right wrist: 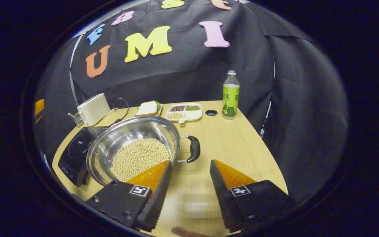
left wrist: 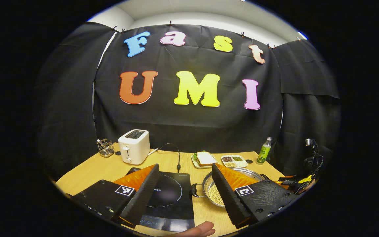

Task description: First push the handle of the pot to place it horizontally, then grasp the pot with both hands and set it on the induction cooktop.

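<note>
While both jaws are spread and empty, the pot [right wrist: 133, 148] is judged liable to tip, beans [right wrist: 141, 158] spilling, if only the handle [right wrist: 193, 148] ahead of the right gripper [right wrist: 189, 174] is gripped; left gripper [left wrist: 185, 184] is held short.

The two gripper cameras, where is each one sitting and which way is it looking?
Left gripper view: rides the left gripper, above the table's near edge, facing the cooktop and back wall; a fingertip shows below.
Right gripper view: rides the right gripper, looking down at the pot and its handle.
Both share the pot, cooktop, toaster, sandwich, bottle.
</note>
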